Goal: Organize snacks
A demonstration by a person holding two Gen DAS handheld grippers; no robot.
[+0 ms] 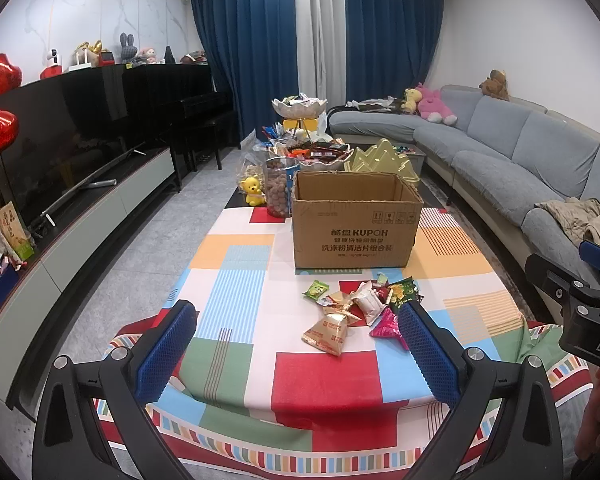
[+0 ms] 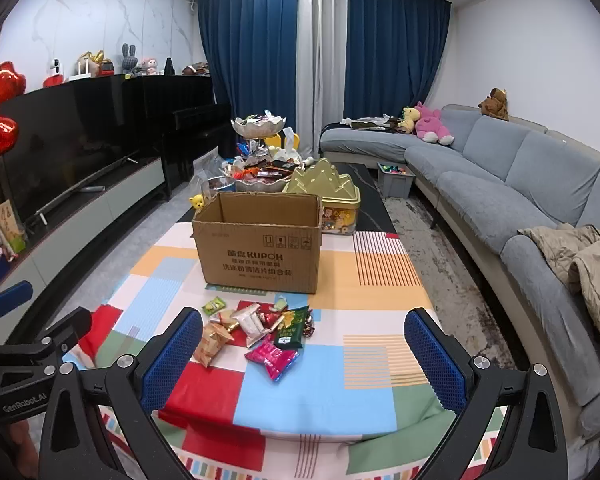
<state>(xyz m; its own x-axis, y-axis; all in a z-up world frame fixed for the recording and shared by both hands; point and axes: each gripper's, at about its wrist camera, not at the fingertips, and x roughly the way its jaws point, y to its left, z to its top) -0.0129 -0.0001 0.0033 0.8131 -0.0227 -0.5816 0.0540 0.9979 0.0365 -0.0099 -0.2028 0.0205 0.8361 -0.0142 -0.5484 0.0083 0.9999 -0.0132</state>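
Observation:
A pile of small snack packets point(image 1: 360, 306) point(image 2: 256, 326) lies on the colourful checked tablecloth point(image 1: 324, 376) point(image 2: 332, 396) in front of an open cardboard box point(image 1: 354, 220) point(image 2: 260, 240). The pile holds a tan packet point(image 1: 326, 332), a pink packet point(image 2: 272, 356), a dark green packet point(image 2: 292, 328) and a light green one point(image 2: 213, 305). My left gripper point(image 1: 298, 350) is open and empty, near the table's front edge, short of the pile. My right gripper point(image 2: 304, 354) is open and empty, with the pile just beyond its left finger point(image 2: 172, 360).
Behind the box stand a jar of nuts point(image 1: 278, 188), a yellow bear figure point(image 1: 253, 190), bowls heaped with snacks point(image 1: 312, 156) and a gold tin point(image 2: 328, 196). A grey sofa point(image 2: 512, 196) runs along the right, a TV unit point(image 1: 84, 216) along the left.

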